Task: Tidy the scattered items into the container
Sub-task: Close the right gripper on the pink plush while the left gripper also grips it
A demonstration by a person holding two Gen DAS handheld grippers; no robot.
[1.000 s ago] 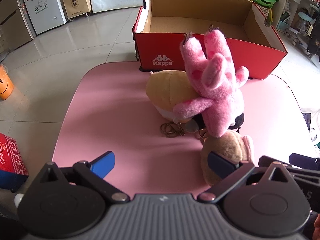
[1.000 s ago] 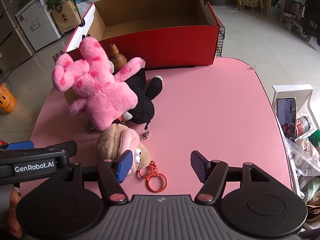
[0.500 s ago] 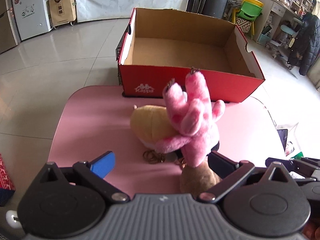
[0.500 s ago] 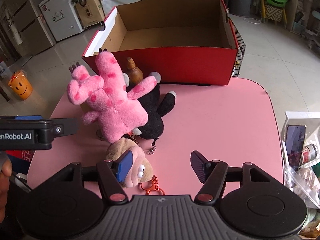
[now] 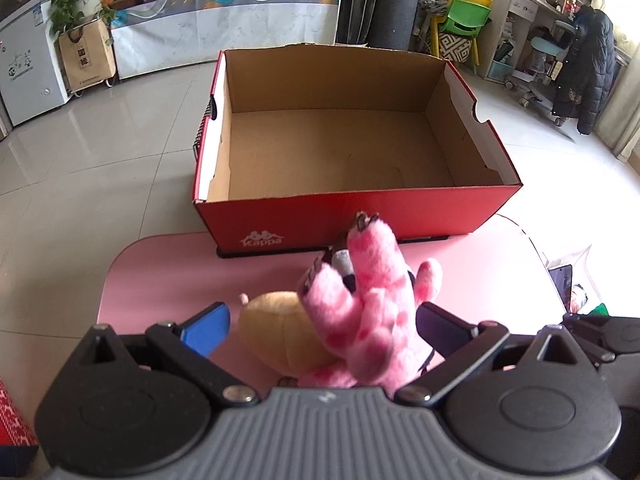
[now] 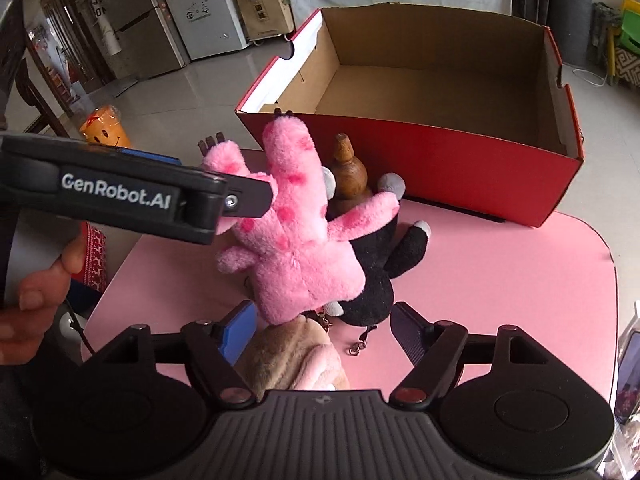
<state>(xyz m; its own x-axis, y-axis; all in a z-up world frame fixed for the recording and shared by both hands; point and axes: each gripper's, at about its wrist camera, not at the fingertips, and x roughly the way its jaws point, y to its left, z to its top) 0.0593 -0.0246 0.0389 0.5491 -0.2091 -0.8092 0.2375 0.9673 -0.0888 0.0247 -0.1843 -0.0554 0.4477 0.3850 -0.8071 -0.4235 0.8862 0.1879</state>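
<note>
The tiled floor (image 5: pixel 120 128) fills the frame's upper left. The pink counter (image 6: pixel 500 280) carries the red shoebox (image 5: pixel 360 216), its cardboard inside bare. The toys lie low at centre: pink plush (image 6: pixel 296 248), black plush (image 6: pixel 376 280), tan plush (image 5: pixel 280 332). Left tongs (image 5: pixel 320 328) stand spread around the pink plush, not pinching; right tongs (image 6: pixel 320 330), just opening wider, straddle a beige plush (image 6: pixel 292 356).

"Kappa" on the red box (image 5: pixel 262 239); "GenRobot.AI" on the left tongs (image 6: pixel 116 196).

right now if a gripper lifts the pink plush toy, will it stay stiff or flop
Probably flop: the pink plush toy is soft fur with loose limbs sticking out. Likely light for its size. It leans on the black plush toy, so lifting may drag that one or its keychain clip.
</note>
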